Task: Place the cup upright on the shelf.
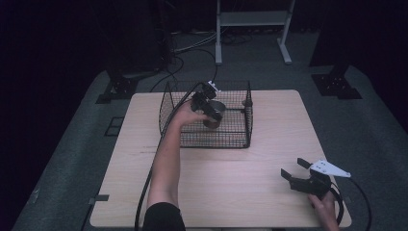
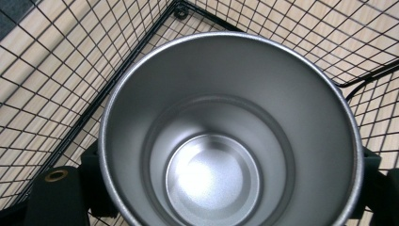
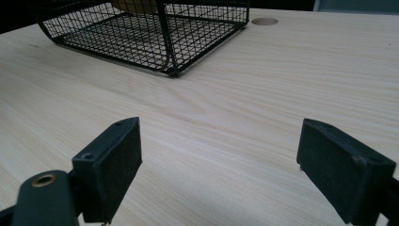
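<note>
A steel cup [image 2: 230, 136] sits upright between my left gripper's jaws, mouth toward the camera, its inside empty. The jaws press on its sides, so my left gripper [image 1: 211, 114] is shut on the cup [image 1: 214, 111] inside the black wire basket [image 1: 243, 139]. The basket's mesh floor and a corner [image 2: 181, 10] lie just below the cup. My right gripper [image 1: 294, 169] rests low over the near right part of the wooden table [image 1: 240, 173], open, with only bare wood between its pads [image 3: 115, 162].
The wire basket [image 3: 160, 35] stands at the table's far middle, its walls rising around the cup. A round hole [image 3: 264, 21] is cut in the tabletop beyond it. A cable [image 1: 144, 192] trails along the left forearm. Dark floor and a white frame [image 1: 252, 19] lie beyond.
</note>
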